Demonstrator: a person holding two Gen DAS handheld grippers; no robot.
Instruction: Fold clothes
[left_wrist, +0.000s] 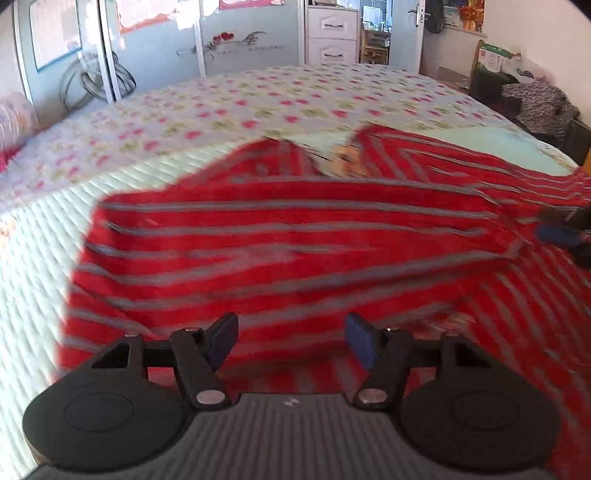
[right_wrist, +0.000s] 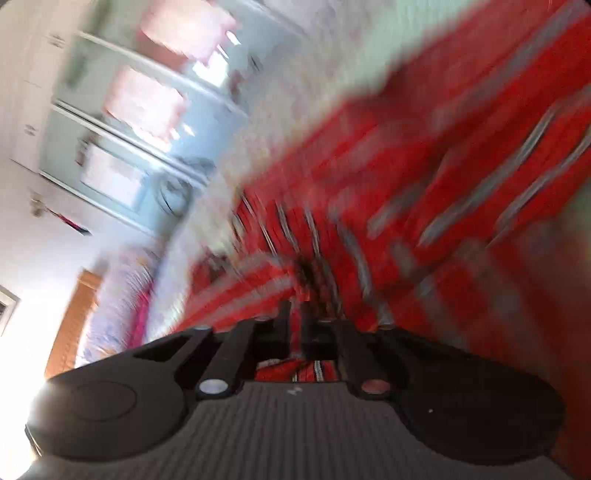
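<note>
A red garment with grey stripes (left_wrist: 295, 236) lies spread on the bed, partly doubled over on itself. My left gripper (left_wrist: 290, 338) hovers just above its near part, open, with nothing between the blue pads. At the right edge of the left wrist view the other gripper (left_wrist: 565, 230) pinches the garment's edge. In the right wrist view, which is tilted and heavily blurred, my right gripper (right_wrist: 293, 317) is shut on a fold of the red striped garment (right_wrist: 424, 166), and cloth bunches between its fingers.
The bed has a floral sheet (left_wrist: 258, 99) at the back and a pale quilted cover (left_wrist: 33, 258) at the left. A wardrobe with glass doors (left_wrist: 155, 40), a white drawer unit (left_wrist: 332, 33) and a pile of dark clothes (left_wrist: 535, 99) stand beyond the bed.
</note>
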